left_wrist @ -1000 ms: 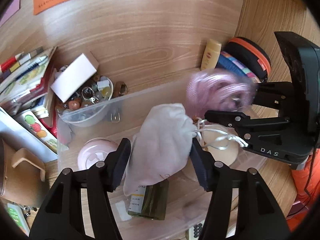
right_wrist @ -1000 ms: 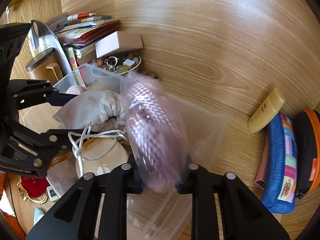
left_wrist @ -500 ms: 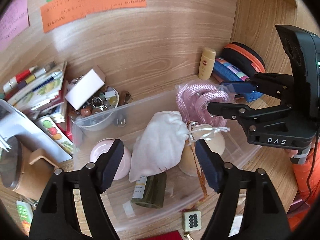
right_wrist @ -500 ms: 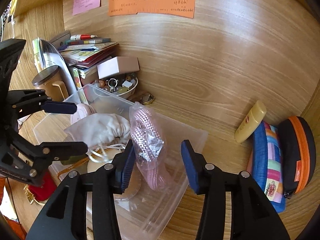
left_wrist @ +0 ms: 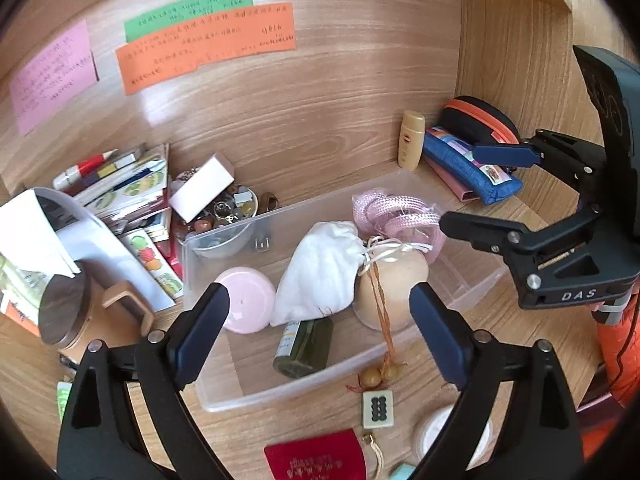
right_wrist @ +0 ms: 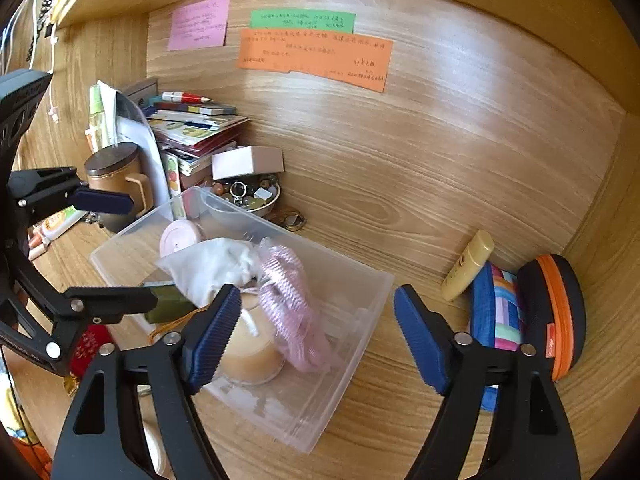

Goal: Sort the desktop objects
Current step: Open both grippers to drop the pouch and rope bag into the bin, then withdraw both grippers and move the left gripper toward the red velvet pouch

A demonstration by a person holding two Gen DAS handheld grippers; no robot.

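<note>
**Wooden table nook: both grippers clear of the bin**

White pouch (left_wrist: pixel 320 268) and pink cord (left_wrist: pixel 396 216) lie in the clear bin (left_wrist: pixel 472 280). Left gripper (left_wrist: pixel 318 330) and right gripper (right_wrist: pixel 318 330), jaws wide and empty, have released them and drawn back.

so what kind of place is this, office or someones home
Most likely a home study desk set in a wooden alcove. Handwritten sticky notes are stuck on the back panel, books and pens are piled at the left, and a clear plastic bin holds personal odds and ends such as a white drawstring pouch.
</note>
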